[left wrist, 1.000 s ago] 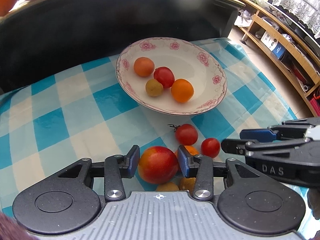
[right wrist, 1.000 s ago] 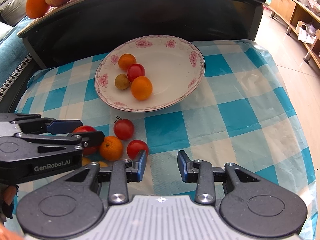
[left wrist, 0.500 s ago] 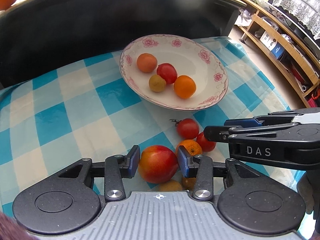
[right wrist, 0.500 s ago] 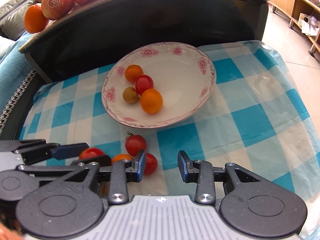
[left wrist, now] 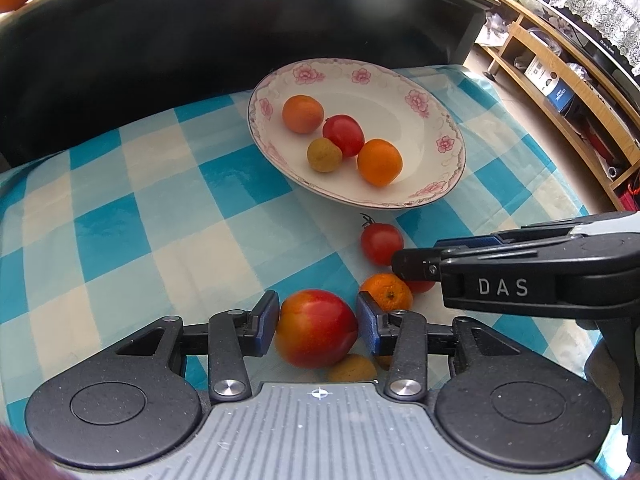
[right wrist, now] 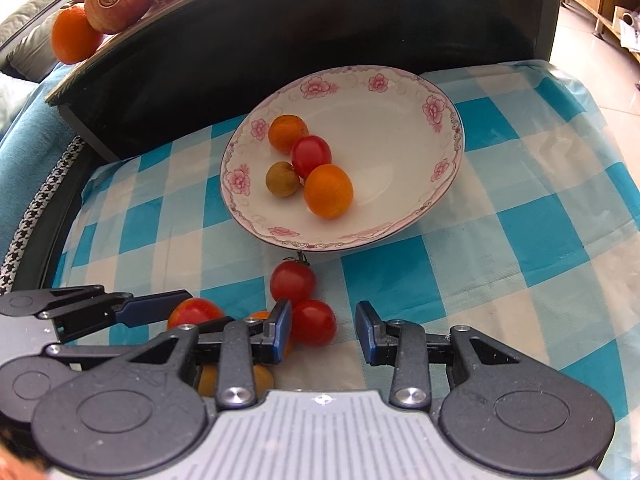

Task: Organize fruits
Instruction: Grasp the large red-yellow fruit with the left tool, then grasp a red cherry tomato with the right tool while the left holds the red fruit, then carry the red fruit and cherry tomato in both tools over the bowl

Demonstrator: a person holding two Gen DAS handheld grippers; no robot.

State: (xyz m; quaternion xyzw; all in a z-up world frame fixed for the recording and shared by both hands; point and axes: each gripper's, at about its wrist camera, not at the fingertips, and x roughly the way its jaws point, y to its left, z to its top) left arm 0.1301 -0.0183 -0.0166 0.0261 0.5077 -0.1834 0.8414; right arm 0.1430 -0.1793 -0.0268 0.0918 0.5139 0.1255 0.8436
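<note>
glossy glazed plate (right wrist: 448, 184) on a smooth, shiny checked tablecloth (right wrist: 500, 264); fruit skins glossy.

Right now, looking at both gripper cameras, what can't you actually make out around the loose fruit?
- Left wrist view: the small brownish fruit under the red-yellow fruit is half hidden by the left gripper body.
- Left wrist view: the right gripper covers most of one cherry tomato.
- Right wrist view: the tangerine barely shows behind the gripper finger.
- Whether the left pads touch the fruit is unclear.
</note>
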